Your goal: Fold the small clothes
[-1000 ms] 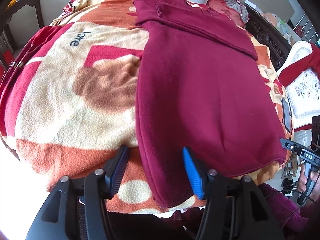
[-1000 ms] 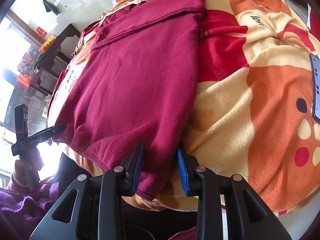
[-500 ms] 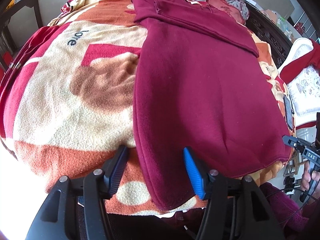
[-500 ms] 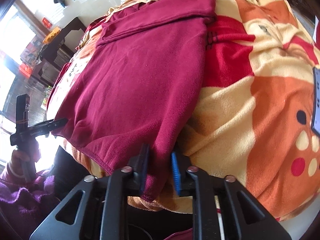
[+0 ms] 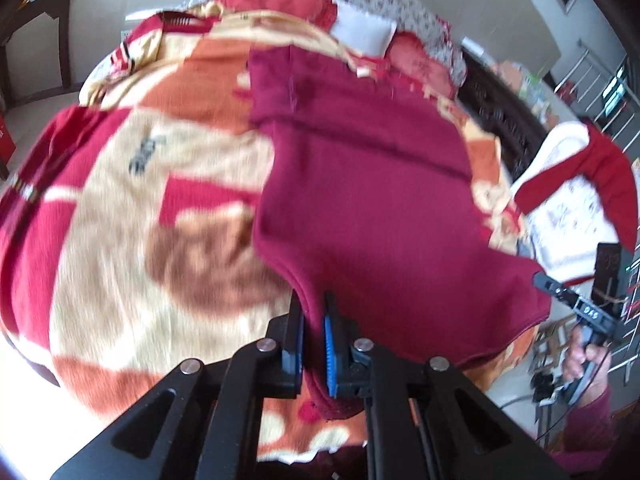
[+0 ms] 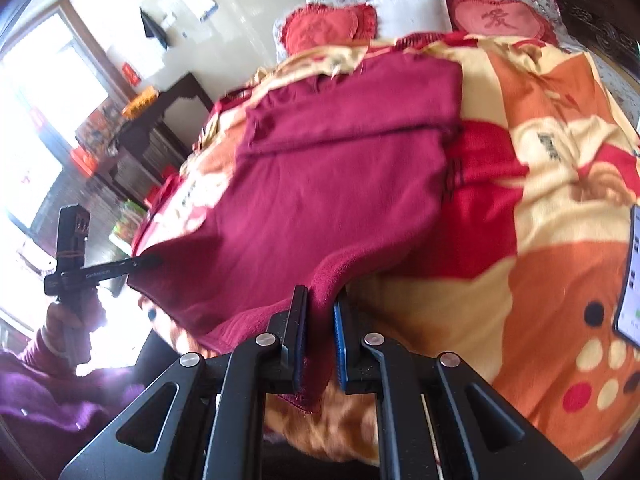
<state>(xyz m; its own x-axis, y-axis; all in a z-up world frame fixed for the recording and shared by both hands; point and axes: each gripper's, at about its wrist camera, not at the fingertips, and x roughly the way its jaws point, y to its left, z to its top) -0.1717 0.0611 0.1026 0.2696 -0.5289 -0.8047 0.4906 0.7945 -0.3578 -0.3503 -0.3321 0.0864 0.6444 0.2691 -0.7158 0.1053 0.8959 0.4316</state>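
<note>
A dark red garment (image 5: 372,200) lies spread on a bed blanket (image 5: 120,220) patterned in orange, cream and red. Its far end is folded over into a band. My left gripper (image 5: 314,312) is shut on the near left corner of the garment's hem, which is lifted off the blanket. In the right wrist view the same garment (image 6: 340,184) fills the middle, and my right gripper (image 6: 320,312) is shut on its near right corner, also raised. Each gripper shows at the edge of the other's view, held in a hand.
Red cushions (image 6: 328,28) and a white pillow (image 5: 360,30) lie at the head of the bed. A phone (image 6: 632,280) rests on the blanket at the right. Dark wooden furniture (image 6: 160,120) stands left of the bed; a white chair with red cloth (image 5: 580,184) stands right.
My left gripper shut on the hem's left corner; the right one finished shutting on the right corner. Both have lifted, pulling the near hem up off the blanket.
</note>
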